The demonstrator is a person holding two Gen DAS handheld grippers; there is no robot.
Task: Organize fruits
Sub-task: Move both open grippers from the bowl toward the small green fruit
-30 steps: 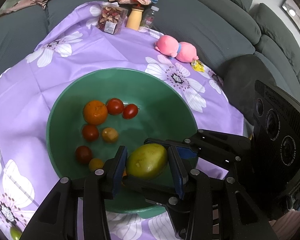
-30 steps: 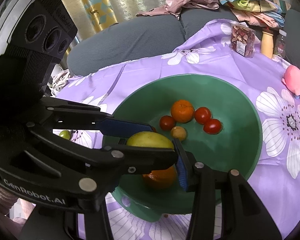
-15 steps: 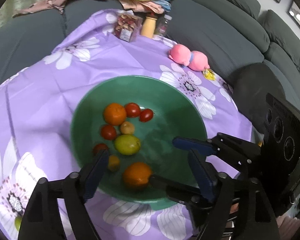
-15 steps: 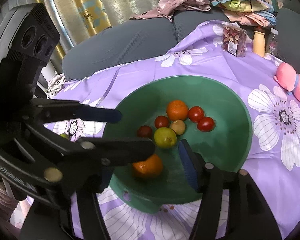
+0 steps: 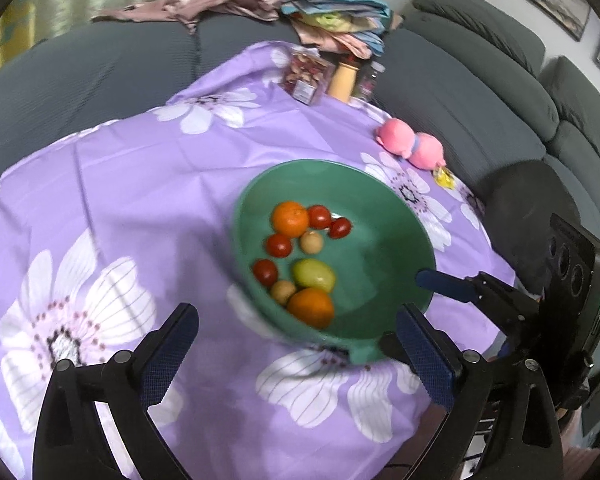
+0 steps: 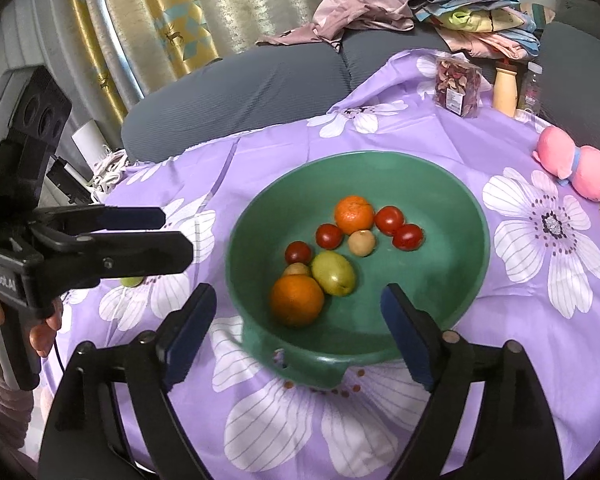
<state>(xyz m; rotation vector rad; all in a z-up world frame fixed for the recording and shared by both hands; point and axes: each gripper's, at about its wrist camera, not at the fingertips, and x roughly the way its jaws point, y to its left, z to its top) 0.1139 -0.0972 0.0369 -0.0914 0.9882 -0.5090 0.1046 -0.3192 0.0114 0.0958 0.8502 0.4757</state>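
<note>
The green fruit (image 6: 334, 273) and big orange (image 6: 297, 300) now lie in the bowl (image 6: 466, 208). My left gripper (image 5: 296, 354) and right gripper (image 6: 298, 334) are opening, empty; I'd lift clear before fetching the stray fruit (image 6: 132, 281).

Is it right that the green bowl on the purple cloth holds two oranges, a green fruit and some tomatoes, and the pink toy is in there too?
Not quite. The pink toy lies on the purple cloth outside the bowl, as the right wrist view shows. The two oranges, green fruit and tomatoes are in the bowl.
</note>
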